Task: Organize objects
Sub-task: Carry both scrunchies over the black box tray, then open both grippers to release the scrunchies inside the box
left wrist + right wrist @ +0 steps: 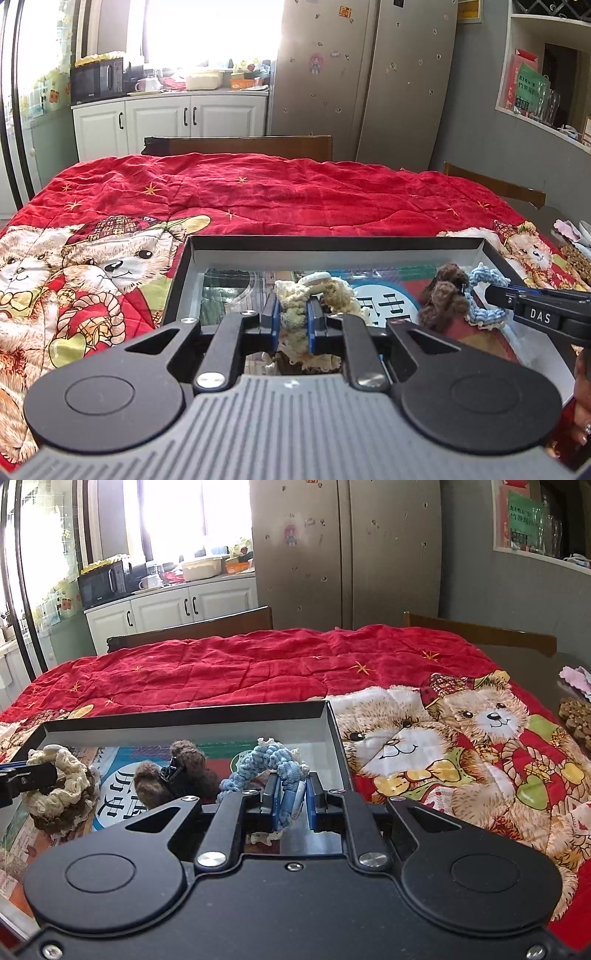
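Note:
A shallow black box (332, 242) (184, 719) lies on the red bear quilt. Inside it, my left gripper (292, 317) is shut on a cream crocheted scrunchie (332, 291) (70, 775). My right gripper (291, 797) is shut on a light blue crocheted scrunchie (273, 760) (480, 310) at the box's right side. A brown fuzzy scrunchie (443, 295) (184, 771) lies between them on the box floor. In the left wrist view the right gripper (495, 295) comes in from the right; in the right wrist view the left gripper (55, 773) comes in from the left.
The red quilt (258, 192) (221, 664) covers the table beyond the box. Wooden chair backs (240, 146) (480, 635) stand at the far edge. Small brown and pink items (576, 709) sit on bare table at the far right. A fridge and white cabinets stand behind.

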Motion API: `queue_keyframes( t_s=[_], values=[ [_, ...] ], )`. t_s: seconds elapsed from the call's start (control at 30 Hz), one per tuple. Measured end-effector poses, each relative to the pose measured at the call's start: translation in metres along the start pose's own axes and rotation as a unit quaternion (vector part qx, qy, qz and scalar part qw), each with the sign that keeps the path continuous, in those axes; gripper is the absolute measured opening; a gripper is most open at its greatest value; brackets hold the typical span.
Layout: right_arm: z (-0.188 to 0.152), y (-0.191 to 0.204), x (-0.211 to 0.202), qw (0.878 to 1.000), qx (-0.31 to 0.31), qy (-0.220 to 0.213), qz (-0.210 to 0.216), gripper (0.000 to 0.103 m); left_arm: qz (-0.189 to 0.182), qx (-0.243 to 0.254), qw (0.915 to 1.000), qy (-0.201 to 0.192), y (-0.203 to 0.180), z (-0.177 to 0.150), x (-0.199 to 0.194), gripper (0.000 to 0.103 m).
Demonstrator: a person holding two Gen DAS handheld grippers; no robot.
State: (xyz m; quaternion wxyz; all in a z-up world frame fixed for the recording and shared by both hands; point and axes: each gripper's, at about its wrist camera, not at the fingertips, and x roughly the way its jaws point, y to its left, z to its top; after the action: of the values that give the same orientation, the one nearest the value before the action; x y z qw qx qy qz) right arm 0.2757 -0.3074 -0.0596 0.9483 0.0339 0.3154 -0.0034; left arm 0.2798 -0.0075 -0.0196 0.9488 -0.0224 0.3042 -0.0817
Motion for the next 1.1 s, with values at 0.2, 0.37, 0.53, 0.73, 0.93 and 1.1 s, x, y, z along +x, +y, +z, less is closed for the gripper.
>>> queue_keyframes(
  t_s=[0.2,0.37,0.53,0.73,0.93,1.1],
  values=[
    [0.000,0.000,0.003,1.000,-0.003,0.010,0.004,0.015,0.001,0.001,1.0000,0.002,0.000,-0.001,0.002,0.019],
    [0.001,0.000,0.004,1.000,-0.005,0.014,0.006,0.016,0.001,0.001,1.0000,0.004,0.000,-0.001,0.003,0.021],
    [0.001,0.001,0.004,1.000,-0.009,0.015,0.006,0.017,0.002,0.001,1.0000,0.004,0.000,-0.002,0.003,0.029],
    [0.000,0.001,0.004,1.000,-0.006,0.013,0.008,0.020,0.007,0.002,1.0000,-0.002,0.001,-0.002,0.002,0.041],
    [-0.001,0.003,0.000,1.000,-0.012,0.003,0.005,0.028,0.007,0.001,1.0000,-0.003,0.002,-0.001,0.002,0.045],
    [-0.001,0.008,-0.006,0.999,-0.026,-0.016,-0.008,0.040,0.010,-0.002,0.9999,-0.010,0.003,-0.001,-0.001,0.056]
  ],
)
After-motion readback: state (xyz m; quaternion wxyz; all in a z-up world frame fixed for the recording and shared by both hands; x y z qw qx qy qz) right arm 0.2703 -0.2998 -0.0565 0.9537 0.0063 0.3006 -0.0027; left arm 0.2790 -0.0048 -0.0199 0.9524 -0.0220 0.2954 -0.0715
